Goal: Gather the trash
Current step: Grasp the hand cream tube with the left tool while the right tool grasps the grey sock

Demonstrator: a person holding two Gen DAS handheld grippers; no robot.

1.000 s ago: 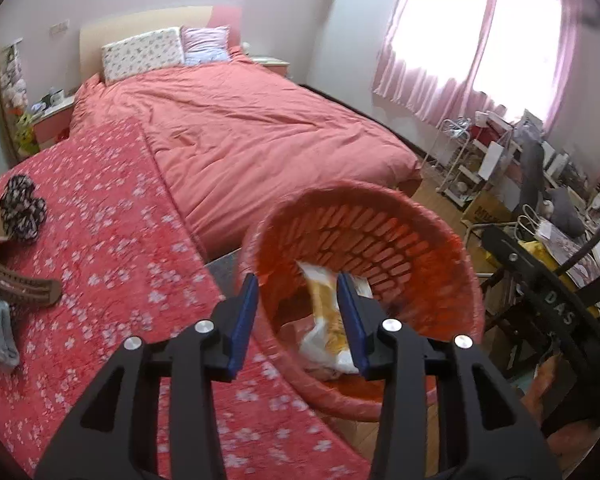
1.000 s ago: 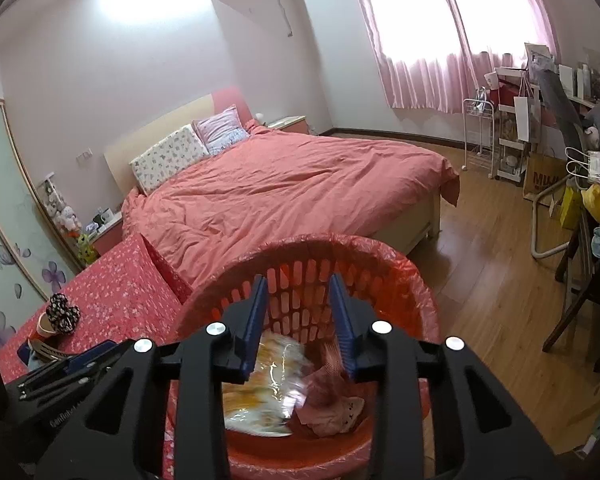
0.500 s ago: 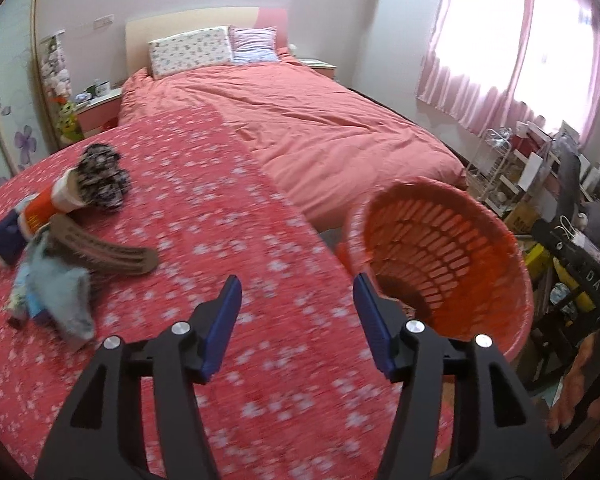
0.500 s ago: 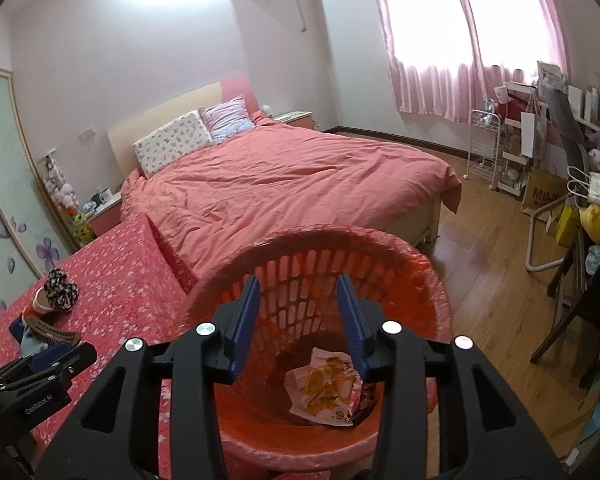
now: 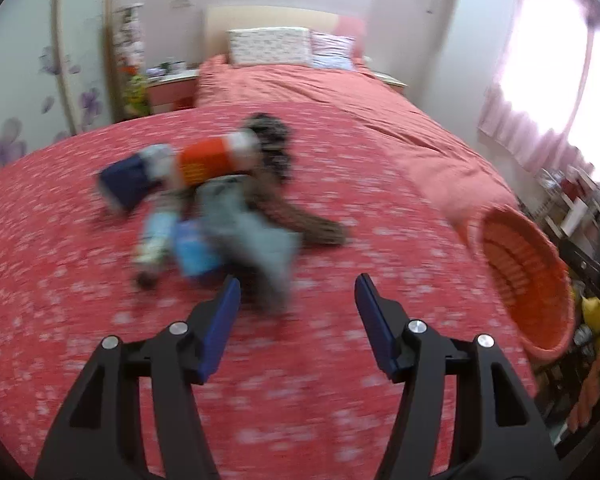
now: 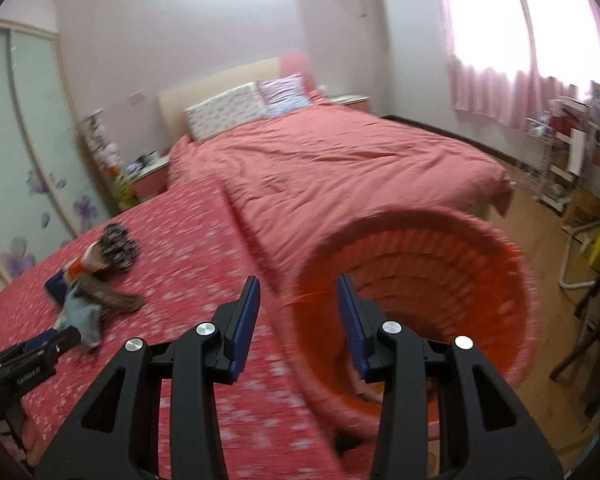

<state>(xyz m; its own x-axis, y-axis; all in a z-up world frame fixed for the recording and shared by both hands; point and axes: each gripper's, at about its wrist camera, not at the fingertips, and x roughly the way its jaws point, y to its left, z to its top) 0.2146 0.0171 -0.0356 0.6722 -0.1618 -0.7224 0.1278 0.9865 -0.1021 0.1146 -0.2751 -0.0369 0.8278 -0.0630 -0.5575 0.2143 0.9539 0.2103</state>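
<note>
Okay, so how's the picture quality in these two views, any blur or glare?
Left wrist view: heavy motion blur smears the pile of items on the red cloth; the window is blown out. Right wrist view: the orange basket is streaked with blur, the bed sharper; both bend at the fisheye edges.

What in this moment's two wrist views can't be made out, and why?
- Pile of items on the red floral cover, left wrist view: motion blur smears labels and outlines, so items can't be identified.
- Orange basket contents, right wrist view: blur and the right gripper hide its bottom.
- Same basket, left wrist view: at the frame's edge, only the inner wall shows.
- Left gripper: open, holding nothing.
</note>
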